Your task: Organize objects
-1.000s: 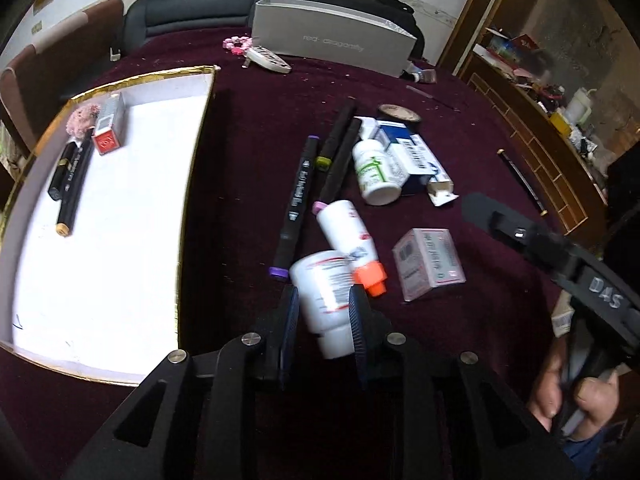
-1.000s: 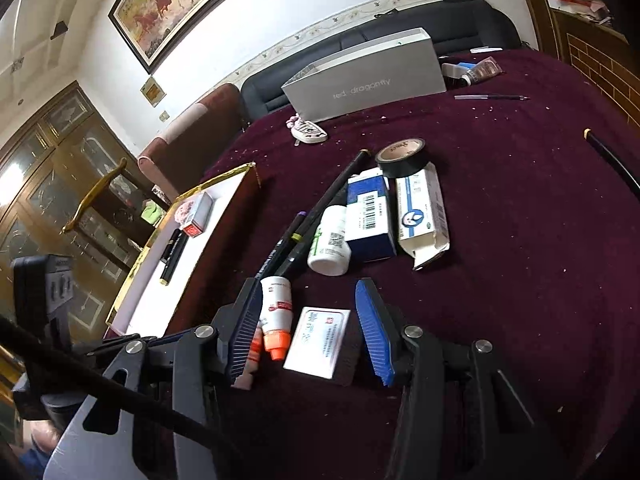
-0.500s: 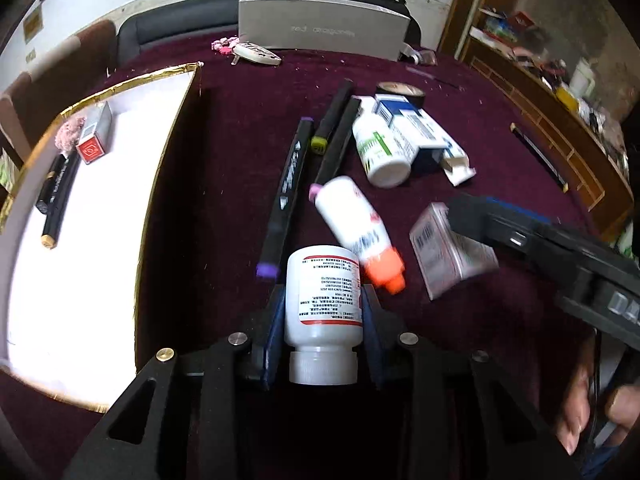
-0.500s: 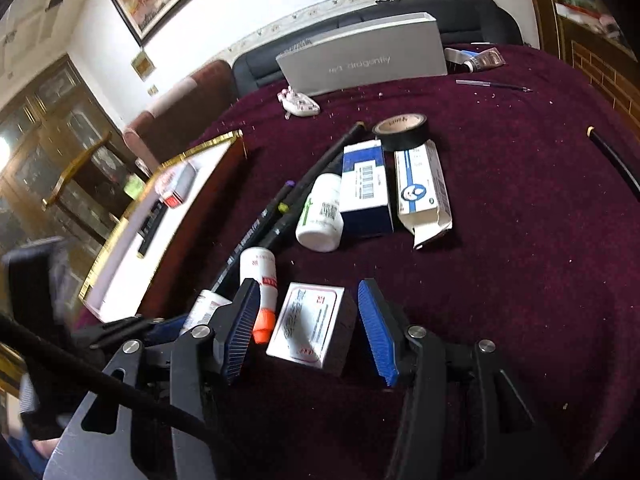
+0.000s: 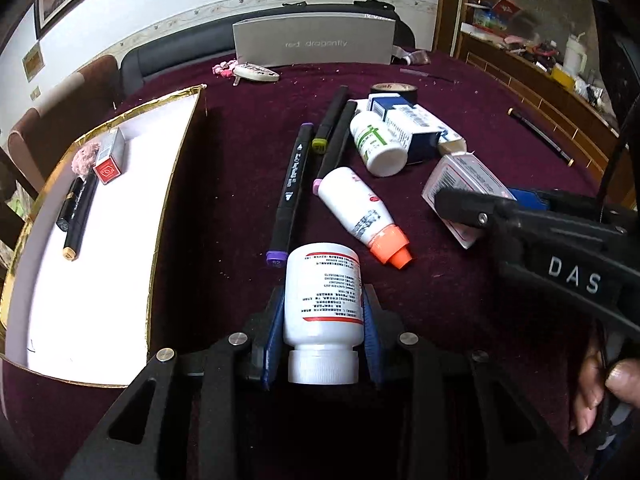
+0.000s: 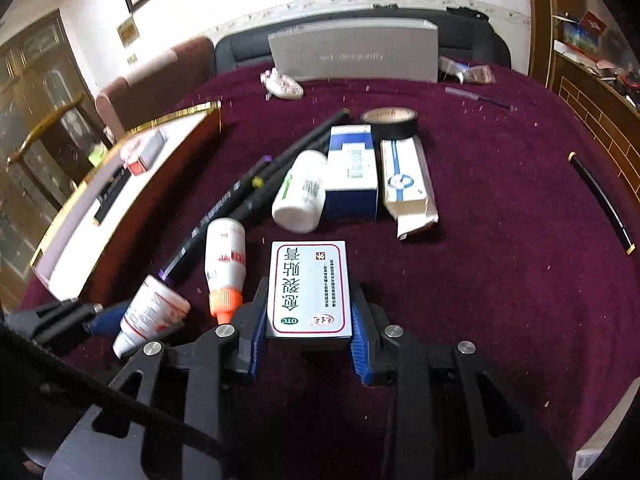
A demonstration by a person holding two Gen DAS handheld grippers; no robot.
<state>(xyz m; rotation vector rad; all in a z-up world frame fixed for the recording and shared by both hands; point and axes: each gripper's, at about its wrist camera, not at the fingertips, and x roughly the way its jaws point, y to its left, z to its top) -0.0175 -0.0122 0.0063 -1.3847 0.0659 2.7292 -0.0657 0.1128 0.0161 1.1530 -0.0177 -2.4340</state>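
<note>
The gold-rimmed tray (image 5: 176, 160) sits at the left of the worktop (image 5: 460, 92), already holding a red-capped box (image 5: 110, 156) and dark pens (image 5: 78, 208) near its far end. Right of the tray, the left tool (image 5: 323, 316) is clamped on a white pill bottle (image 5: 322, 292), cap toward the camera, lifted clear of the cloth. The pads grip a smooth round body, so I judge it could twist or slide out on a quick swing toward the tray. Further right of the tray lie three markers (image 5: 294, 184) and an orange-capped bottle (image 5: 360, 212), close enough under the carried bottle that a low pass could knock them. Farthest from the tray, the right tool (image 6: 308, 336) is closed on a flat medicine carton (image 6: 309, 288); thin card may buckle under pressure, and the two tools, working close together, could collide.
</note>
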